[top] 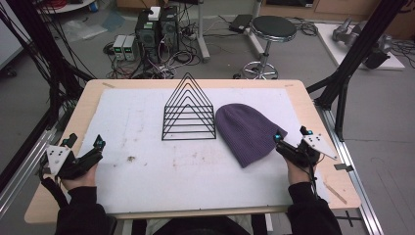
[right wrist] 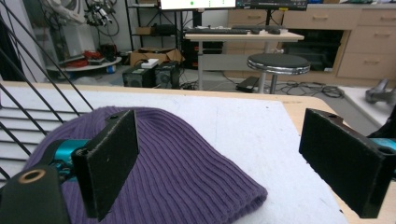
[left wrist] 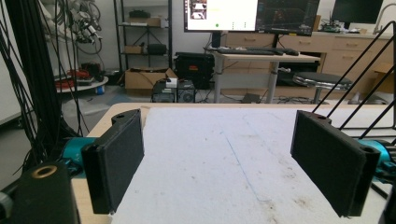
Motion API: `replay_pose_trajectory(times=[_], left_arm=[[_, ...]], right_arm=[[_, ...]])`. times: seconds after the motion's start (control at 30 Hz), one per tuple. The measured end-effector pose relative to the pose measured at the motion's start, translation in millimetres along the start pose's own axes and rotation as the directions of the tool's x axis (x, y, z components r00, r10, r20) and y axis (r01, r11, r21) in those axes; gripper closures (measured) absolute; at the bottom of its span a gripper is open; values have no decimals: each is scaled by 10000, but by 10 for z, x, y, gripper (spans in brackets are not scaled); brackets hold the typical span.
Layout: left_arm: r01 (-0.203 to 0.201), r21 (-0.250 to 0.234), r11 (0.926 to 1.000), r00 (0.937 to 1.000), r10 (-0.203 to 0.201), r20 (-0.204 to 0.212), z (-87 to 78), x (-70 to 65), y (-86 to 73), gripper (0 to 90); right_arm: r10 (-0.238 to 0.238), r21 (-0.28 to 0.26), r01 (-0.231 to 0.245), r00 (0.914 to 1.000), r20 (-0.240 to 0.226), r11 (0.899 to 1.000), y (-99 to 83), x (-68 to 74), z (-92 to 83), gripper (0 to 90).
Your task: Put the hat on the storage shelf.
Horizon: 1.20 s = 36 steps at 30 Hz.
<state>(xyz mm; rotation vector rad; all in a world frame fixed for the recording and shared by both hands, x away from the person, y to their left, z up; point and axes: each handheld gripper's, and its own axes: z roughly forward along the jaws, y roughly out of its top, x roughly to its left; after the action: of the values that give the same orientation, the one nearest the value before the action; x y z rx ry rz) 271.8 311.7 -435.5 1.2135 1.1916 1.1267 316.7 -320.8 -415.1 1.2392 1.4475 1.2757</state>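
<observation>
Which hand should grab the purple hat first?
The right one, most likely. The right gripper sits open at the edge of the purple hat, which lies just in front of its fingers. The left gripper is across the table, facing bare white mat.

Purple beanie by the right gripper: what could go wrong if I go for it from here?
1. The right gripper is open at the beanie's corner; closing there may pinch a single knit layer, so the hat sags or slips.
2. The wire rack stands right beside the beanie; dragging or lifting toward it could snag the knit or shift the rack.
3. The left gripper sits open far across the mat, too distant to steady the hat.
</observation>
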Motion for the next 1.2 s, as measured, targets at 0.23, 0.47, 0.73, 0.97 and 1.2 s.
replay_pose_trajectory(times=[0.23, 0.47, 0.73, 0.97, 1.2], left_arm=[[-58, 41, 10000, 10000, 58, 2, 4, -10, 2, 177], [-93, 57, 9999, 10000, 93, 10, 17, -18, -2, 177], [-140, 72, 9999, 9999, 140, 6, 19, -24, -3, 177], [-127, 77, 9999, 9999, 126, 10, 23, -23, -6, 177], [-126, 96, 9999, 9999, 126, 40, 25, -23, -7, 177]], right_arm=[[216, 389, -205, 9993, -290, 9990, 130, -58, 85, 114], [-372, 671, 414, 9974, -621, 9969, 281, -51, 113, 115], [-544, 1141, 707, 9886, -1403, 9910, 551, -58, 256, 117], [-645, 1498, 927, 9809, -1833, 9844, 791, -30, 435, 117], [-706, 2016, 1131, 9758, -2069, 9729, 865, -31, 566, 116]])
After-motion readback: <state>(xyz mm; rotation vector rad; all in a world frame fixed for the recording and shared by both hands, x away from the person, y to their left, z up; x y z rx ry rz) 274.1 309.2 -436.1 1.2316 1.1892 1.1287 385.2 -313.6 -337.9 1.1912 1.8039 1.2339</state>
